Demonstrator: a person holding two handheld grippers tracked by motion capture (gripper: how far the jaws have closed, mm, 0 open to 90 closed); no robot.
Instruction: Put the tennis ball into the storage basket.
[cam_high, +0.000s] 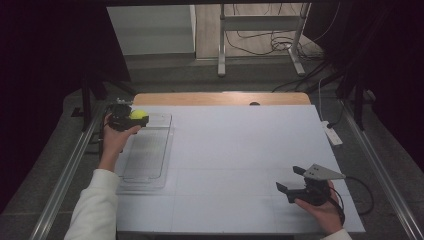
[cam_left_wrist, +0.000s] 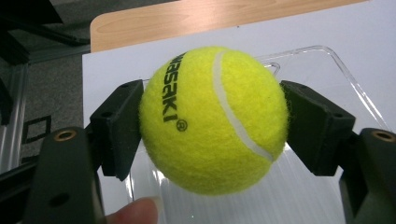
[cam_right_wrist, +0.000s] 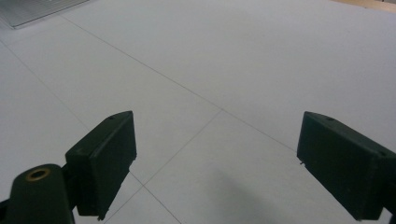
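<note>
Tennis ball (cam_left_wrist: 212, 119) clamped in the left gripper (cam_high: 131, 120).
Its fingers (cam_left_wrist: 116, 126) press both sides, above the clear tray (cam_high: 147, 155); right gripper (cam_high: 292, 181) gapes wide, empty, over the counter (cam_high: 235, 150).

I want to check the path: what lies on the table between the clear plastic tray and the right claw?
Nothing: in the high view, bare white table separates the clear plastic tray from the right claw.
</note>
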